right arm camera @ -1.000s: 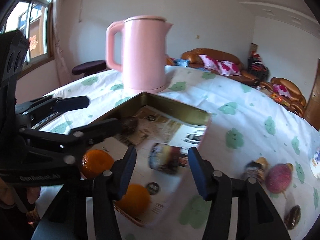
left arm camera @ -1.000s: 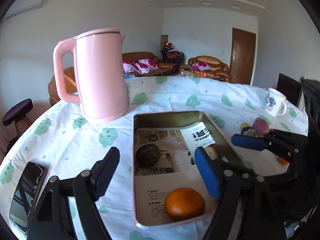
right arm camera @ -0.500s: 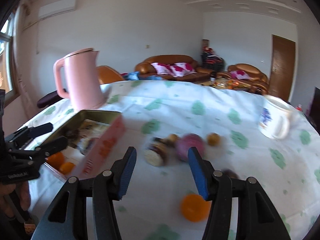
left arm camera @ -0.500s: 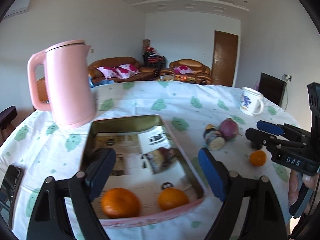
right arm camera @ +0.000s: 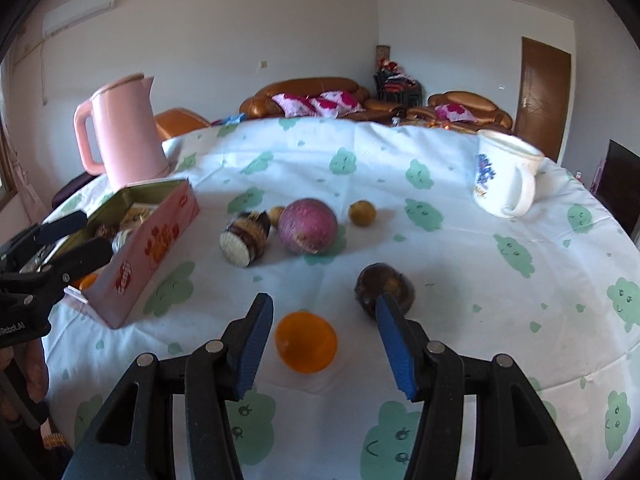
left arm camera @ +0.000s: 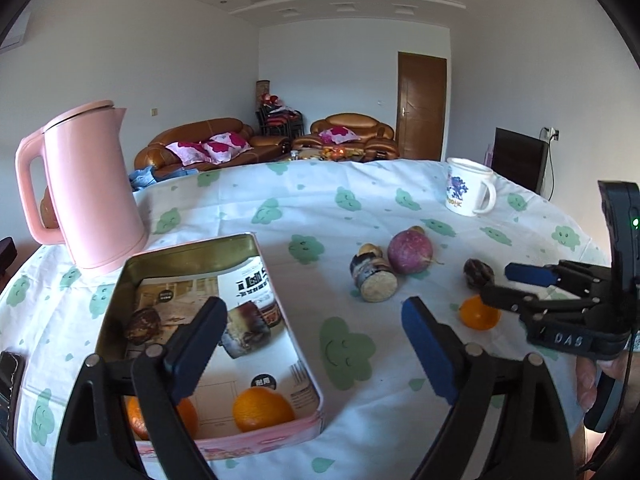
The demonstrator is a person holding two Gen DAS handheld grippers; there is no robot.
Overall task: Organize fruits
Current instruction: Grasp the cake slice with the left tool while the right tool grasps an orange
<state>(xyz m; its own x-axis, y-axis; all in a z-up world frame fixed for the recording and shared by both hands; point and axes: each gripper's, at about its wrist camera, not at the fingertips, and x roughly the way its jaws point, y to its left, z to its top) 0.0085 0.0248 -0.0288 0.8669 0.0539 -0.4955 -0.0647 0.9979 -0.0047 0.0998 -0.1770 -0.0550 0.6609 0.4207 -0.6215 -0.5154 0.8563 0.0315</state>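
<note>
left claw (left arm camera: 310, 344) just widened, empty | right claw (right arm camera: 322, 340) apart | round glossy orange (right arm camera: 306, 341) between

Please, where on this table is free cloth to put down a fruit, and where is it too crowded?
Free: the white cloud-print cloth between the white mug and the dark brown fruit, and the strip between the pink tin box and the loose orange. Crowded: around the purple round fruit and cut brown tuber.
</note>
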